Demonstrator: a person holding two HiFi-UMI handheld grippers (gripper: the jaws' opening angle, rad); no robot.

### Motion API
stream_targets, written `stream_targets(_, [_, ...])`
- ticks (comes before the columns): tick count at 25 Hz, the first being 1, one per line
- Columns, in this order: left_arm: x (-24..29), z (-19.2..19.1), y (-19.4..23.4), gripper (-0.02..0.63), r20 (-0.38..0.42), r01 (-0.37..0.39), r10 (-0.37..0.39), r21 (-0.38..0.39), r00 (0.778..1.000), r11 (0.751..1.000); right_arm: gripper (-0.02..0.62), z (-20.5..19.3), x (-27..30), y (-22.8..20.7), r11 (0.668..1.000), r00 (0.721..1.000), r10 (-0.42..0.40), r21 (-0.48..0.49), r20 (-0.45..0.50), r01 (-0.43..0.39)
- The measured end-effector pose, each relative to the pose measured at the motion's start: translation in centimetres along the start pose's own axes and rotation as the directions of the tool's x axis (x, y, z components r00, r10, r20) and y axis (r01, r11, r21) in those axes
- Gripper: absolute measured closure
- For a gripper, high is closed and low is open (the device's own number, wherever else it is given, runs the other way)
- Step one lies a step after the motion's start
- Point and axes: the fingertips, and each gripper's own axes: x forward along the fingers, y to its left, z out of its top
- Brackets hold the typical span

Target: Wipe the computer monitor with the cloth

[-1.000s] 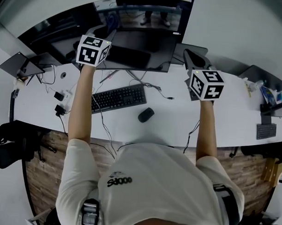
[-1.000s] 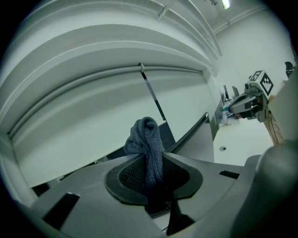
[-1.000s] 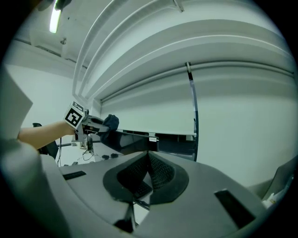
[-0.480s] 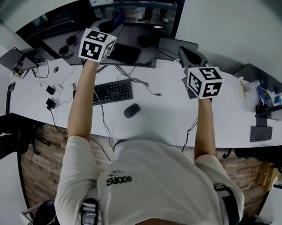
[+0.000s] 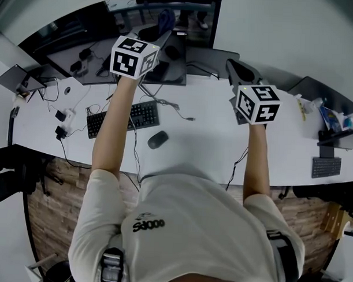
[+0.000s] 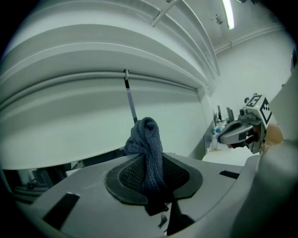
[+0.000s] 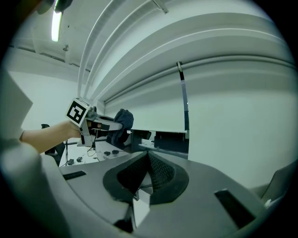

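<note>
My left claw [image 6: 151, 179] is clamped on the blue-grey cloth [image 6: 148, 144], a bunched wad sticking up from between the mesh pads. In the head view it sits at upper centre of the frame, just above the top edge of the dark monitor [image 5: 178, 65]; I can't tell if it touches the screen. My right claw [image 7: 145, 172] has its pads pressed together with nothing in them and is held up at centre right, well apart from the left one. The white desk [image 5: 211, 127] runs as a curved band across the middle of the frame. A black keyboard [image 5: 122, 118] lies left of centre, a black mouse [image 5: 158, 139] just right of it, and loose cables [image 5: 67, 125] and adapters are at the left. A tilted tablet or laptop [image 5: 17, 80] is at far left, and a second small keyboard [image 5: 326, 167] at far right. Wood-plank floor [image 5: 52, 220] shows below the desk edge, lower left. A plain white wall [image 5: 284, 37] fills the upper right. In the left gripper view, a white blind with a hanging cord [image 6: 130, 100] fills the centre, and a ceiling tube light [image 6: 228, 14] is at the top right.
</note>
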Motion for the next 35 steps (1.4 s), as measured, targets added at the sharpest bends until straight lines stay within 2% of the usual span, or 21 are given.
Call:
stream_targets(10, [2.7,2.4,-4.5,0.509,0.138,0.073,-0.049,-0.171,0.989,0.983,0.591,-0.5,-1.8,-1.9,0.999,0.999,-0.044,0.029,0.011,0.043])
stream_targets(16, [4.1,2.7,-8.1,0.509,0.198,0.158,-0.103,-0.286,0.975,0.945,0.591,-1.2,-3.2,-2.9,0.997,0.997,-0.071,0.038,0.003,0.071])
stream_targets(18, [4.5,2.0,-8.6,0.509,0.211,0.149,-0.075,-0.362,0.975,0.920,0.591,-1.3,-3.6,-2.9,0.996,0.997,-0.075,0.038,0.001,0.075])
stream_targets(21, [4.8,0.6,-8.3,0.509,0.231,0.118,-0.001,-0.496,0.973,0.860,0.591,-1.7,-4.0,-3.3,0.996,0.997,-0.081,0.039,-0.006,0.082])
stream_targets(24, [4.9,-0.7,-7.8,0.509,0.235,0.110,0.037,-0.581,0.971,0.806,0.591,-2.0,-4.2,-3.7,0.995,0.996,-0.089,0.042,-0.012,0.089])
stream_targets(27, [4.9,-1.7,-7.2,0.509,0.238,0.120,0.044,-0.630,0.970,0.767,0.591,-2.3,-4.0,-3.7,0.995,0.996,-0.085,0.043,-0.015,0.085])
stream_targets(35, [4.8,-3.4,-7.3,0.512,0.242,0.148,0.037,-0.698,0.970,0.700,0.591,-2.5,-3.5,-2.8,0.997,0.998,-0.062,0.040,-0.022,0.063])
